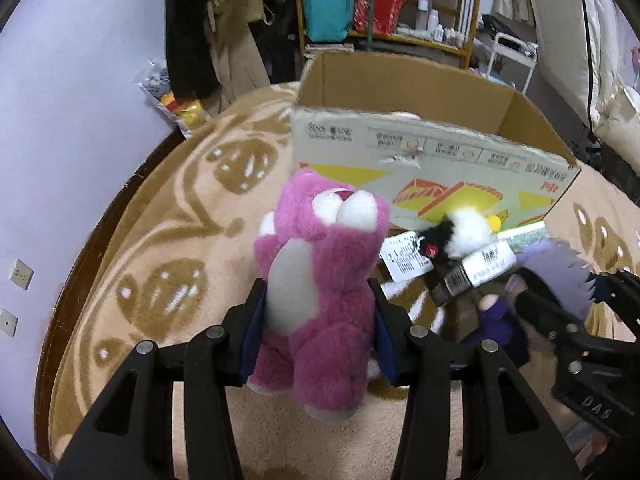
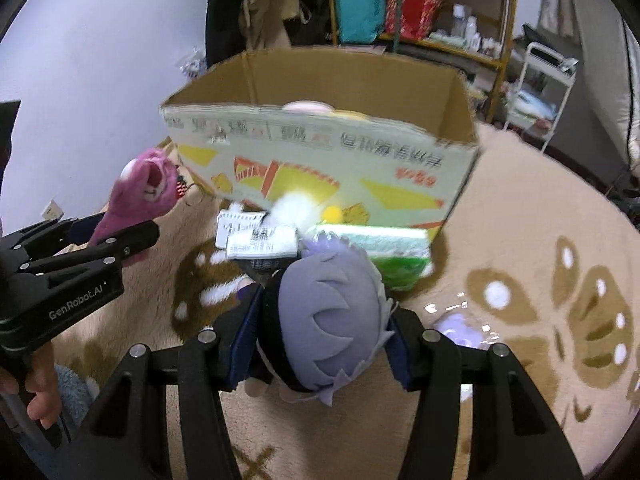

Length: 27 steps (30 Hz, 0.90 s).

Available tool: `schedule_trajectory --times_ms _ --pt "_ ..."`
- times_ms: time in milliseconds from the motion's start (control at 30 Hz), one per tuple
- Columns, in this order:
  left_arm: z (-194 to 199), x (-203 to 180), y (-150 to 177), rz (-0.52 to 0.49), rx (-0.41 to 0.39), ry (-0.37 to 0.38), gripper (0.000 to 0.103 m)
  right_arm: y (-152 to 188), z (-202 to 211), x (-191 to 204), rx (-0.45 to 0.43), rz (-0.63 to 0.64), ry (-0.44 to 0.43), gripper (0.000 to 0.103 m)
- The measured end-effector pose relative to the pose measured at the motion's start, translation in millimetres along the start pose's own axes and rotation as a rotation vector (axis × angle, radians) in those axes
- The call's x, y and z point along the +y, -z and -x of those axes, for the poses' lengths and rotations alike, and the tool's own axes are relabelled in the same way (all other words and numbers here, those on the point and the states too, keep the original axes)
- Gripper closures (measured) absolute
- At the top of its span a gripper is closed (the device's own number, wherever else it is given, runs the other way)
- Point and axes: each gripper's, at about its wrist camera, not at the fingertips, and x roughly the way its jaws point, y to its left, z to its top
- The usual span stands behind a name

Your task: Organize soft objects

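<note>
My left gripper (image 1: 318, 300) is shut on a pink plush bear (image 1: 320, 280) and holds it above the rug, in front of the open cardboard box (image 1: 432, 160). My right gripper (image 2: 324, 308) is shut on a plush doll with lilac hair (image 2: 332, 312), also lifted before the box (image 2: 320, 160). In the left wrist view the right gripper with the doll (image 1: 560, 276) is at the right. In the right wrist view the left gripper holding the bear (image 2: 140, 204) is at the left. A black and white plush with paper tags (image 1: 464, 232) lies against the box front.
A beige patterned rug (image 1: 168, 240) covers the floor. A green and white packet (image 2: 384, 256) lies by the box. Something pale shows inside the box (image 2: 308, 107). A wooden shelf (image 1: 384, 4) and a white cart (image 2: 540, 80) stand behind. A wall is at the left.
</note>
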Motion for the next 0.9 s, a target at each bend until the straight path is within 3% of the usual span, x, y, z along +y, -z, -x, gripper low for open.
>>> schedule_trajectory --times_ms 300,567,733,900 --pt "27.6 19.1 0.3 0.052 -0.116 -0.008 0.057 0.6 41.3 -15.1 -0.131 -0.045 0.088 0.045" --pt "62.5 11.0 1.0 0.023 -0.267 -0.020 0.057 -8.3 76.8 -16.1 -0.285 -0.033 0.121 0.045" --pt "75.8 9.7 -1.9 0.031 -0.309 -0.013 0.058 -12.5 87.8 -19.3 -0.346 -0.040 0.137 0.045" --pt "88.0 12.8 -6.9 0.042 -0.367 0.009 0.068 -19.2 101.1 -25.0 -0.416 -0.052 0.143 0.045"
